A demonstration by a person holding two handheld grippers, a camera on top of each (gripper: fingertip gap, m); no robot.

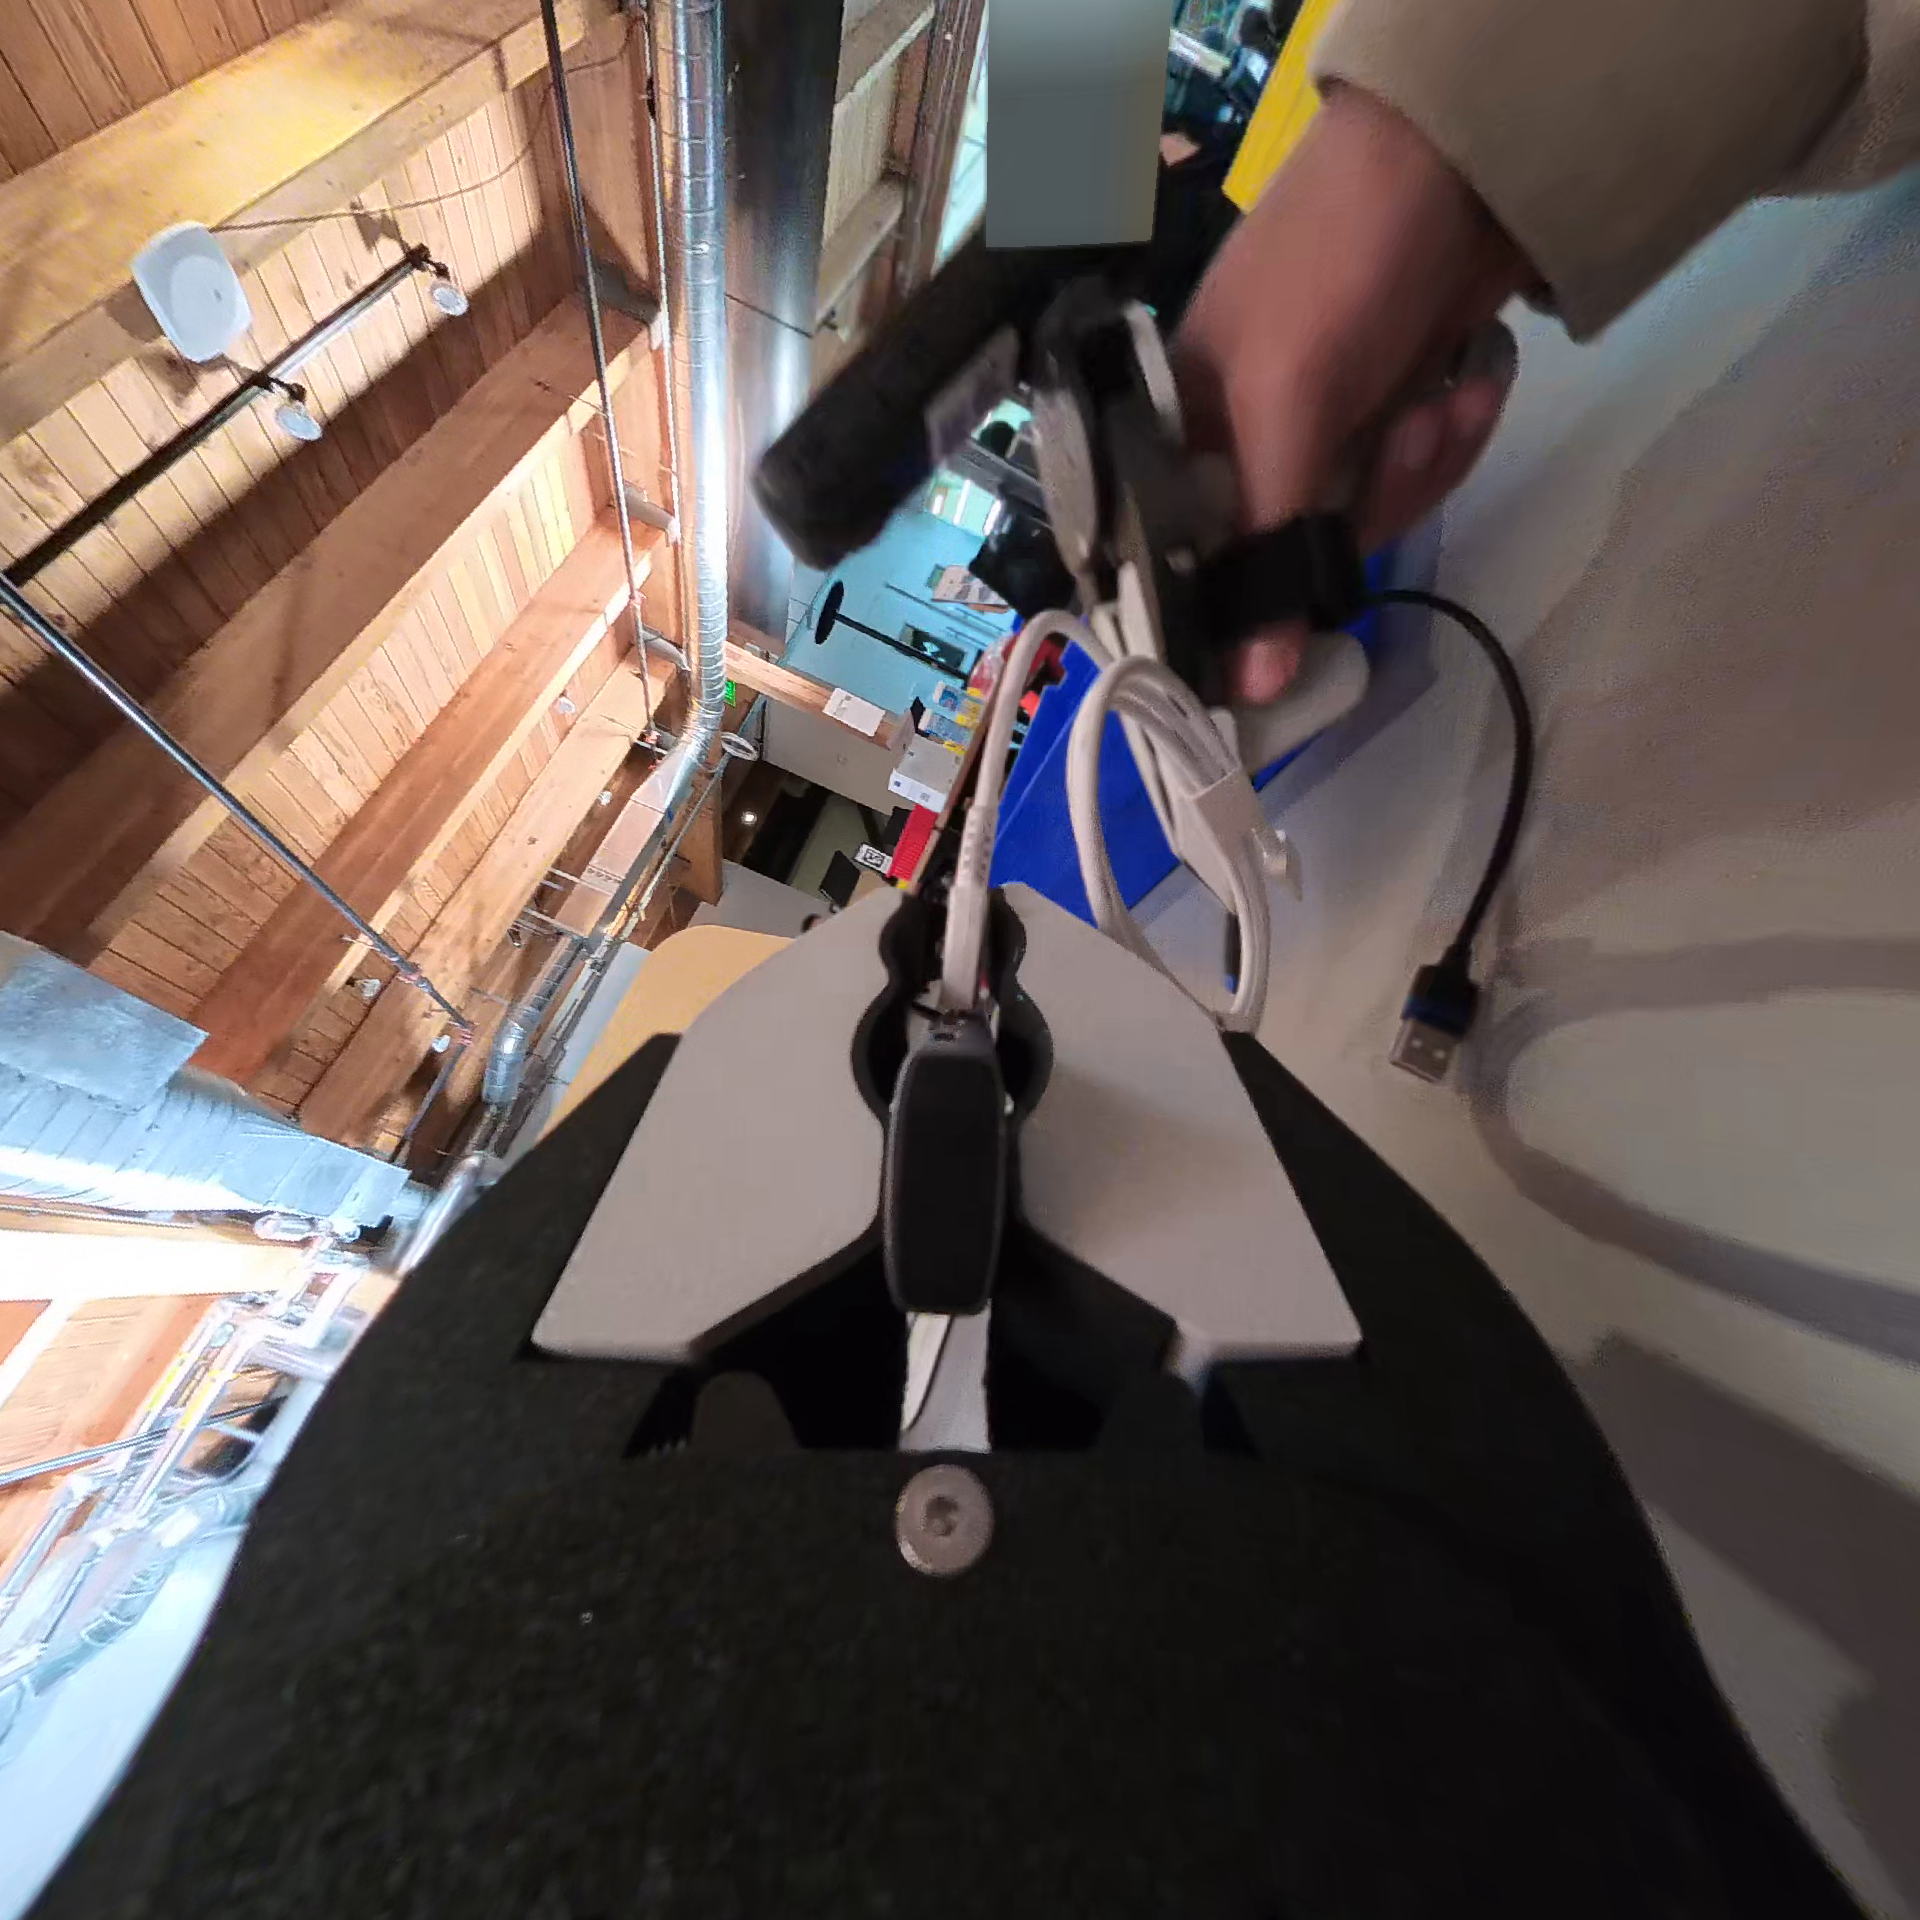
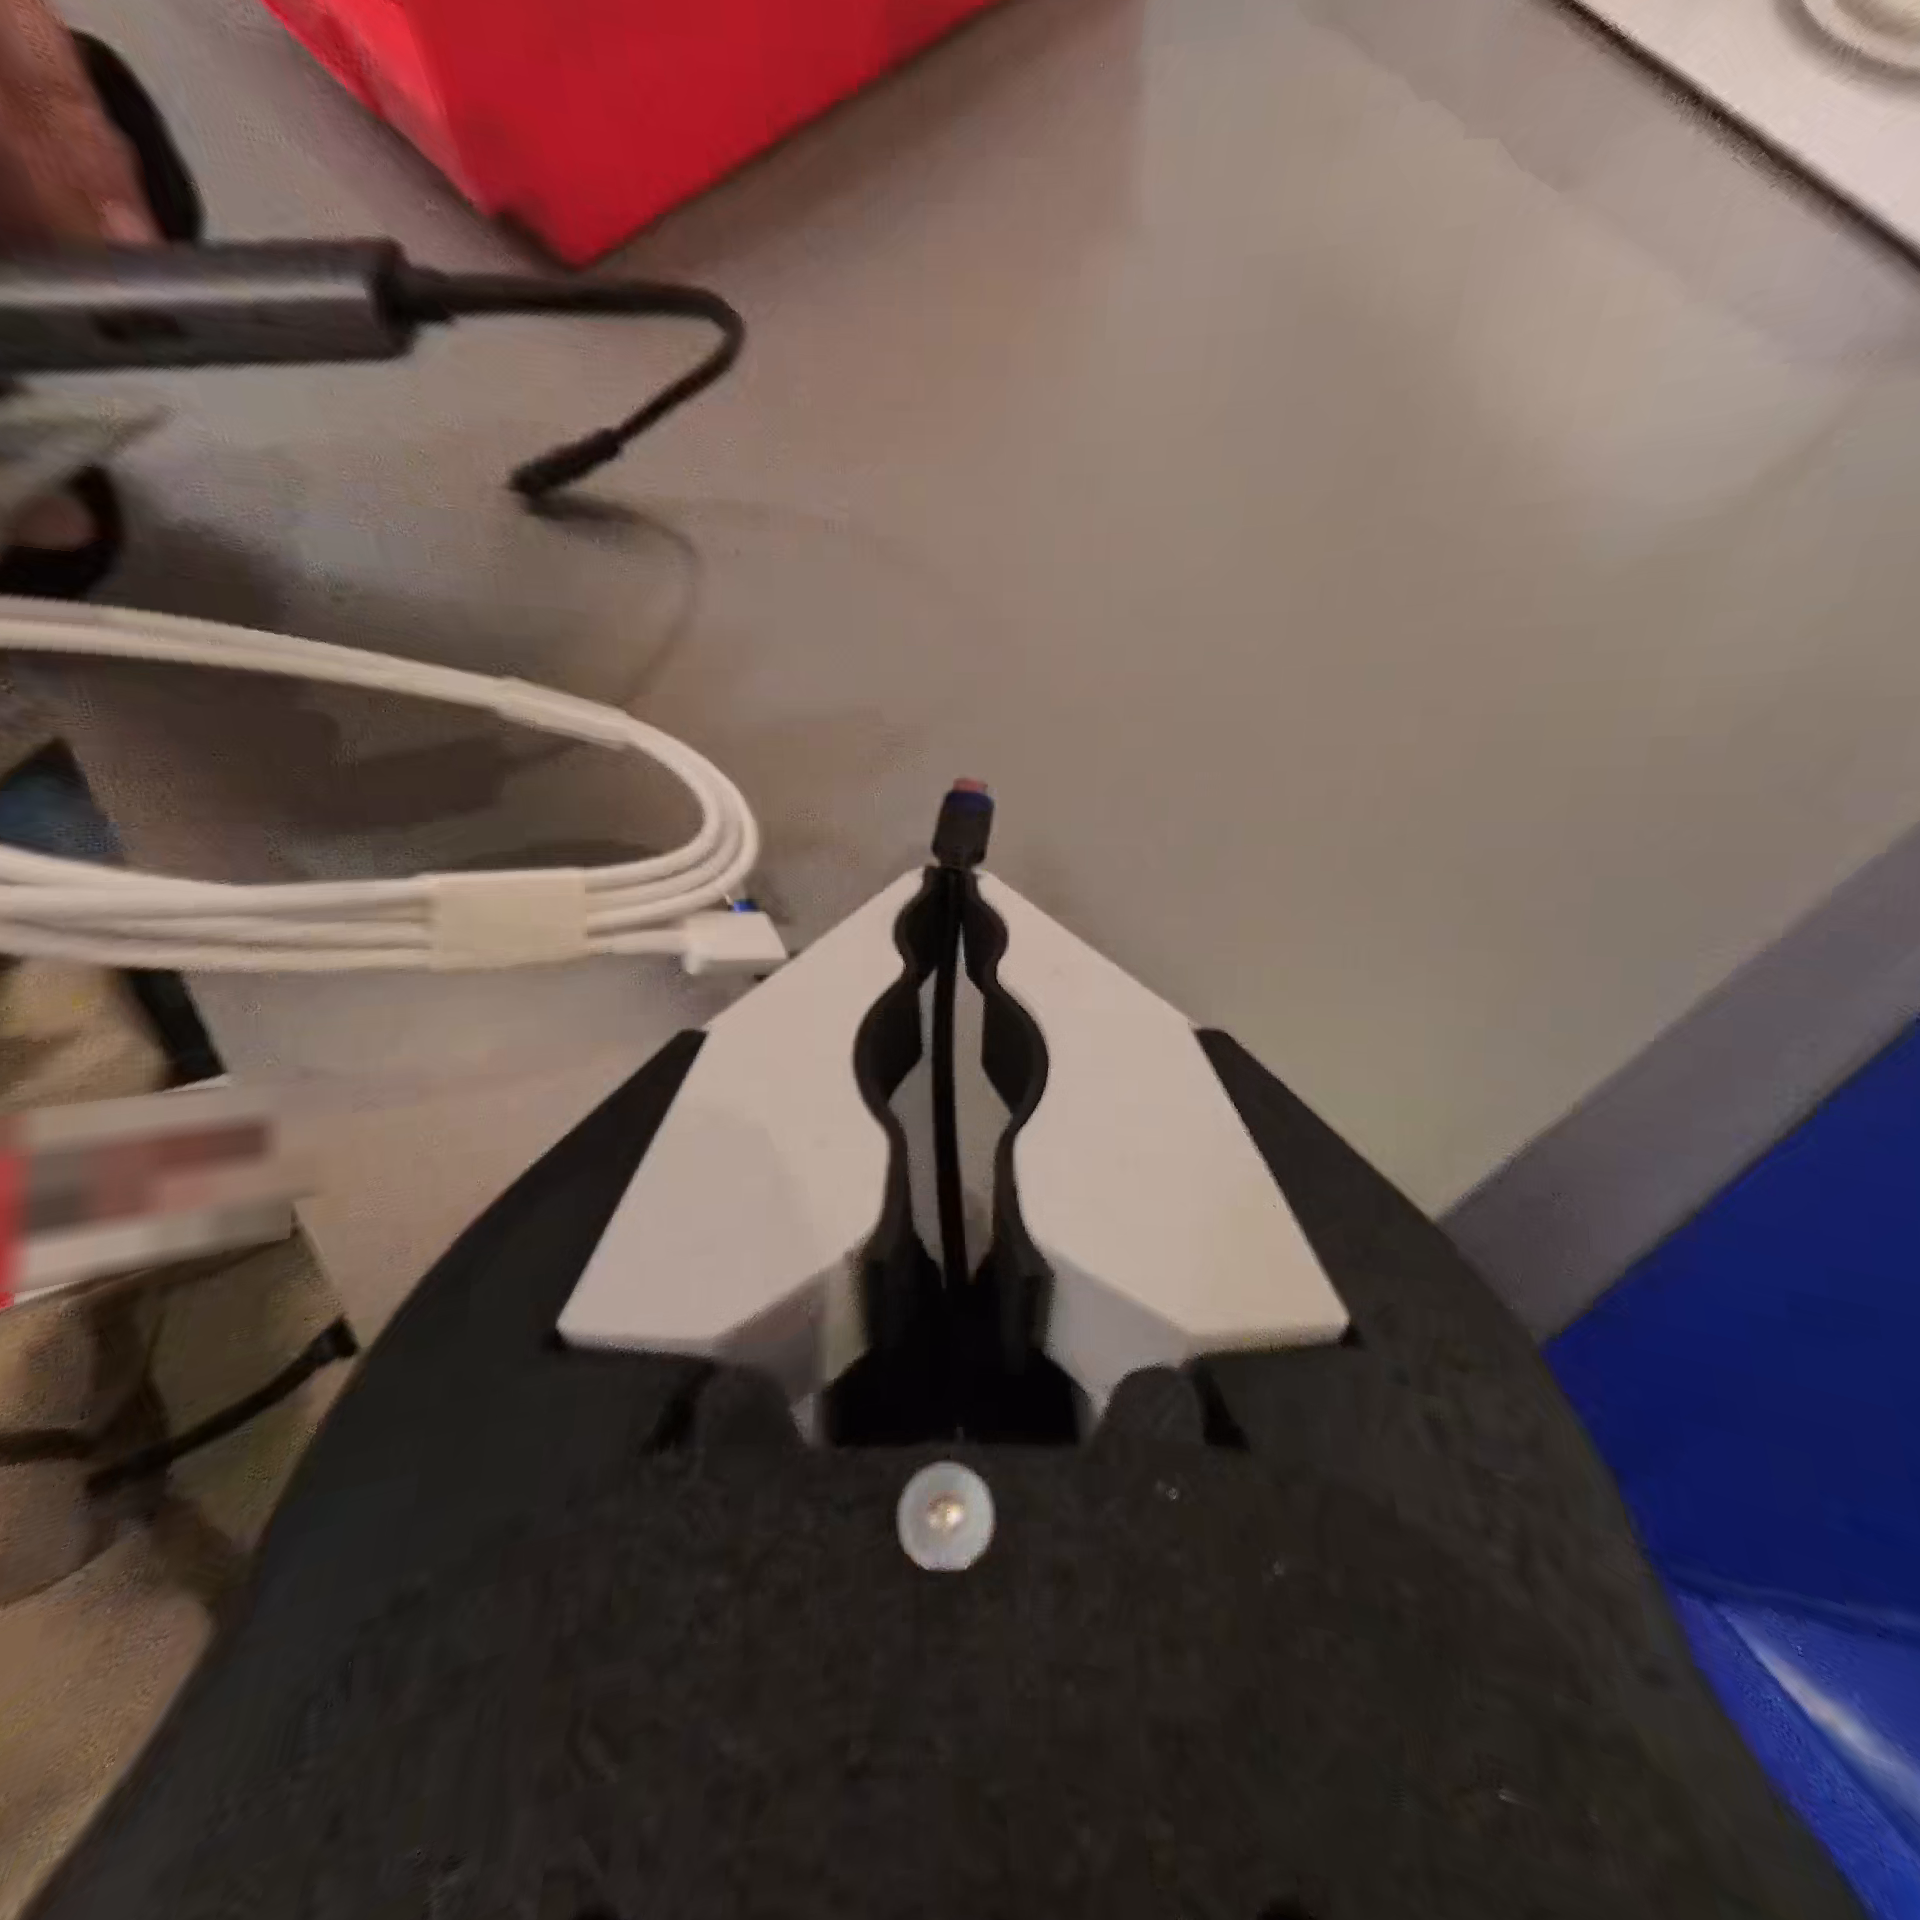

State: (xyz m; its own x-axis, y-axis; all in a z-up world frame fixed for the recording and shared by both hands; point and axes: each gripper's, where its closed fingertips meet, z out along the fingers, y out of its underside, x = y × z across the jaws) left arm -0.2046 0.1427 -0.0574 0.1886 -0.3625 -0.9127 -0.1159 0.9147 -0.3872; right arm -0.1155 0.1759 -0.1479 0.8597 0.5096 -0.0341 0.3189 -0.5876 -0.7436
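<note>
My left gripper (image 1: 961, 914) is shut on a white cable (image 1: 982, 790). A dark grey adapter body (image 1: 940, 1174) sits between its fingers. The cable's bundled coil (image 1: 1174, 790) hangs just past the tips and also shows in the right wrist view (image 2: 416, 894). My right gripper (image 2: 951, 878) is shut on a thin black cable (image 2: 948, 1091), just behind its small plug (image 2: 964, 821). A hand (image 1: 1340, 343) holds the other gripper (image 1: 1091, 499) ahead in the left wrist view. A black cable ending in a USB plug (image 1: 1434, 1018) hangs from there. A blurred dark grey adapter (image 2: 208, 312) shows at upper left.
The grey table (image 2: 1247, 520) lies under both grippers. A red box (image 2: 644, 104) stands at the far side, and a blue bin (image 2: 1766, 1403) is at the right edge. The left wrist view tilts upward to a wooden ceiling with a metal duct (image 1: 707, 416). The left gripper's tips are roughly 12 cm from the right gripper's.
</note>
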